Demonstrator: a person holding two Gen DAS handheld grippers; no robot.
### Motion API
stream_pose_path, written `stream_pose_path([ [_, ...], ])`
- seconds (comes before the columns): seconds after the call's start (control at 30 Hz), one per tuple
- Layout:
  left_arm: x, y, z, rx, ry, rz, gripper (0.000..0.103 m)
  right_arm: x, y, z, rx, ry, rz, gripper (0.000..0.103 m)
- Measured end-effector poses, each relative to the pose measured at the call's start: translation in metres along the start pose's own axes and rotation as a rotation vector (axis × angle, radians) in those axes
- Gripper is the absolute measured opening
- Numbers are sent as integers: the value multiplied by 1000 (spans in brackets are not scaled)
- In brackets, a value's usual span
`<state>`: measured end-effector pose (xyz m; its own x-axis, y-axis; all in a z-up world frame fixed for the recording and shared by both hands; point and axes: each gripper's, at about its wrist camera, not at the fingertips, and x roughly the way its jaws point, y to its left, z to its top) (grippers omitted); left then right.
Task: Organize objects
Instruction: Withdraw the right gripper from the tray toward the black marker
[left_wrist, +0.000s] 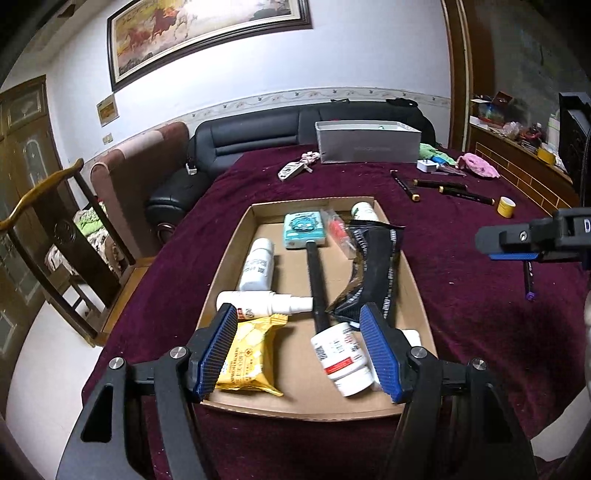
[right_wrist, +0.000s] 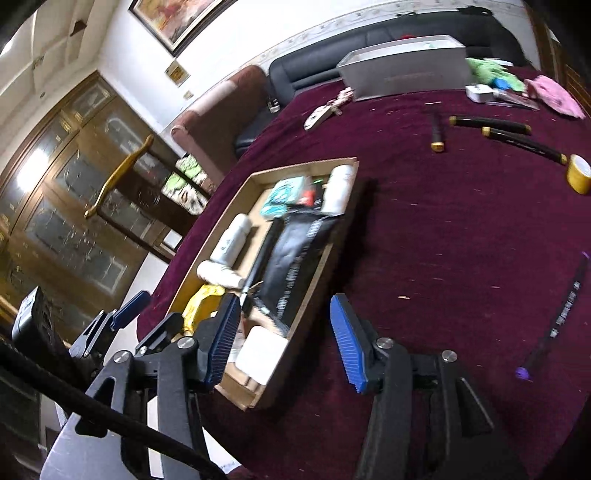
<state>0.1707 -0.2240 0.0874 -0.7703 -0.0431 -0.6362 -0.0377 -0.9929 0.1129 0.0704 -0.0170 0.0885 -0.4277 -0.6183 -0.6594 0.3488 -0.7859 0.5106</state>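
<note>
My left tool (left_wrist: 299, 347) hangs over the near end of the cardboard tray (left_wrist: 229, 258), jaws apart and gripping nothing; my right tool (right_wrist: 282, 339) hovers at the tray's (right_wrist: 314, 277) near right corner, likewise released, nothing between its pads. Working left to right from my left tool: just inside its left pad lies the yellow snack packet (left_wrist: 251, 358), light, soft and crinkly, best pinched across its flat middle, not at the sealed ends. Ahead of that pad the white spray bottle (left_wrist: 258, 301) lies on its side, rigid and smooth, likely to roll; I would take it across the body, not the nozzle. Against the right pad sits the white jar (left_wrist: 343, 358) with a red label, stiff, probably the heaviest item here, to be gripped across its round wall. Ahead, the black rod (left_wrist: 317, 280) is slim and hard, and the black foil pouch (left_wrist: 373, 273) is limp and slippery. Outstanding work, in my judgement, lies to the right of my right tool on the maroon-covered worktop (right_wrist: 443, 229): the purple-capped pen (right_wrist: 557, 317), near, thin, light and prone to rolling, to be taken mid-barrel; further ahead, the gold-banded black markers (right_wrist: 491, 125) and the yellow tape roll (right_wrist: 578, 173), which is rigid.
</note>
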Motion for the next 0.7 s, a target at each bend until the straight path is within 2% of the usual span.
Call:
stream_pose_path([
  [0.47, -11, -45, 16, 86, -23, -109, 63, -78, -106, -6, 215, -150, -103, 53],
  [0.7, -5, -81, 26, 107, 10, -252, 63, -117, -155, -13, 326, -218, -177, 53],
])
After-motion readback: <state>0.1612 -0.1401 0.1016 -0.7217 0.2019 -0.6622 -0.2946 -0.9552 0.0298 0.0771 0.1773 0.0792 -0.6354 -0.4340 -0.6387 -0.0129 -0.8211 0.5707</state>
